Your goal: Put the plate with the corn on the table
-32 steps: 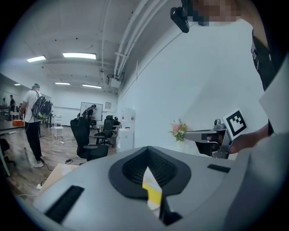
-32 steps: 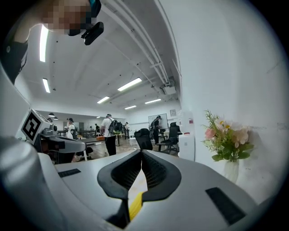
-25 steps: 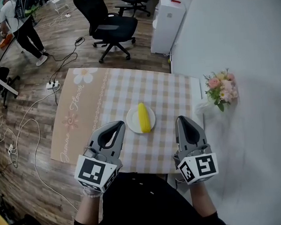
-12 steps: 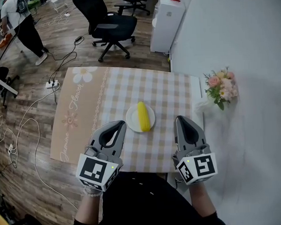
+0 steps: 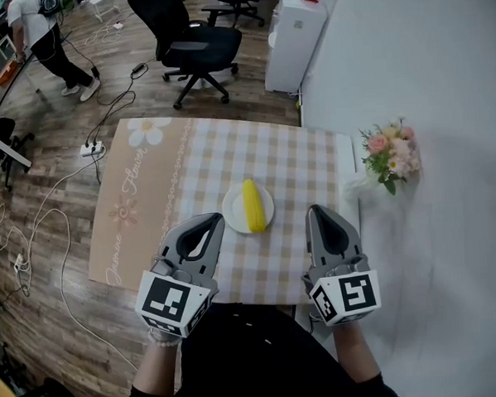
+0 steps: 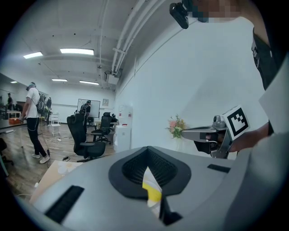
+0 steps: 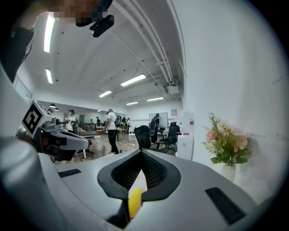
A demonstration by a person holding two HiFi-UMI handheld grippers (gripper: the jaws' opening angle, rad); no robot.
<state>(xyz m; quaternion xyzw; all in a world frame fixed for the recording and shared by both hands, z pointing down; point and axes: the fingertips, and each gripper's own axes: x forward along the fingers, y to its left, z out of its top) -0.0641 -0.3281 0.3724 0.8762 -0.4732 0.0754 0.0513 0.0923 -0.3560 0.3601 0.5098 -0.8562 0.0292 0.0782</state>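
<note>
A white plate point(image 5: 236, 209) with a yellow corn cob point(image 5: 252, 206) rests on the checked tablecloth point(image 5: 296, 162), in the middle of the table's near half. My left gripper point(image 5: 209, 222) hovers just left of the plate, shut and empty. My right gripper point(image 5: 319, 210) hangs to the plate's right, also shut and empty. In the left gripper view the corn point(image 6: 151, 192) shows through the hollow of the closed left gripper point(image 6: 148, 149), with the right gripper point(image 6: 205, 133) beyond. The right gripper view shows the corn point(image 7: 134, 201) below its own closed right gripper point(image 7: 142, 151).
A vase of flowers point(image 5: 388, 155) stands at the table's right edge against the white wall point(image 5: 424, 76). A black office chair point(image 5: 192, 43) and a white cabinet point(image 5: 294, 42) stand beyond the table. Cables point(image 5: 57, 203) lie on the wooden floor at left. A person point(image 5: 45, 42) walks far back left.
Both grippers have kept their places beside the plate. The person at the far back left has stepped along the floor.
</note>
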